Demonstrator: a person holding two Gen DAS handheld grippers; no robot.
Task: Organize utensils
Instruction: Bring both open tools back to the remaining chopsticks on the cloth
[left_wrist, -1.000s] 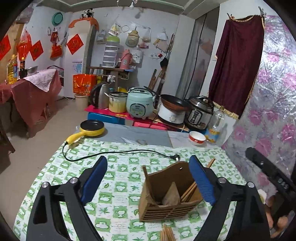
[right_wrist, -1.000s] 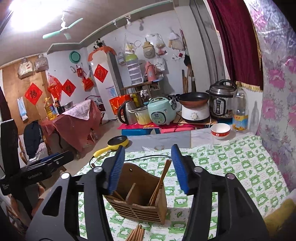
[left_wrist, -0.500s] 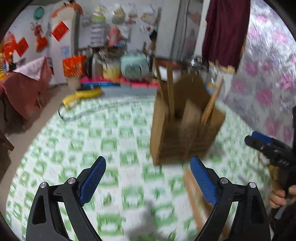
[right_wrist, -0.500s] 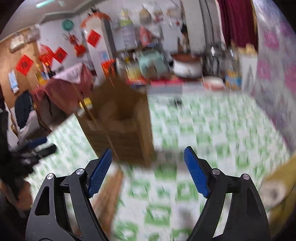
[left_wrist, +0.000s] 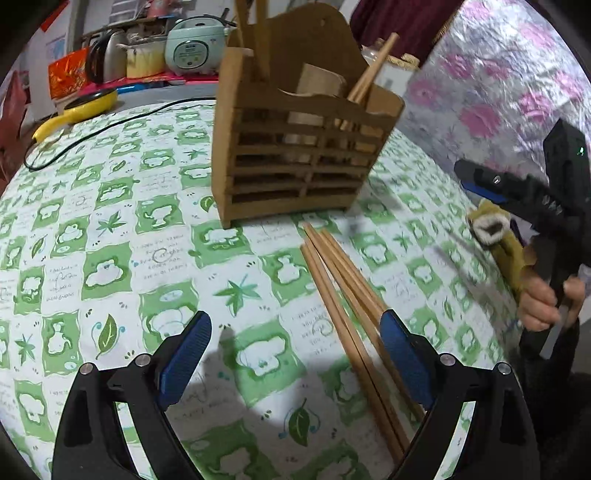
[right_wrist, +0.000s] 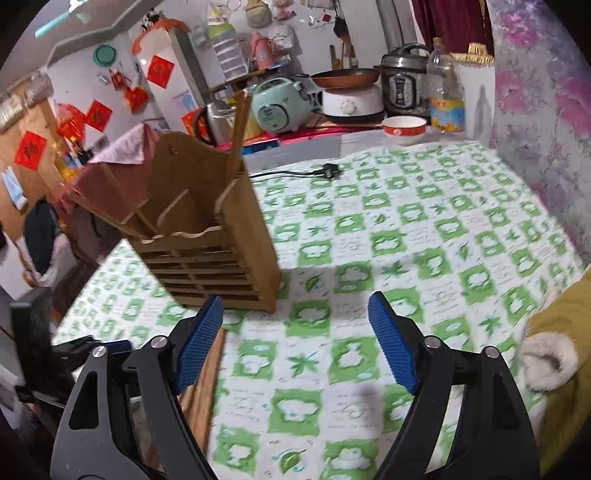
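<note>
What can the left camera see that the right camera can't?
Only the left wrist view shows the loose chopsticks lying full length on the tablecloth, the yellow pan, and the other hand holding the right tool from the side.

Only the right wrist view shows the red-and-white bowl, the bottle, the frying pan, the plug and the red wall decorations.

Both show the wooden utensil holder with chopsticks standing in it, the green rice cooker, and an open, empty tool in front: the left tool in its own view.
</note>
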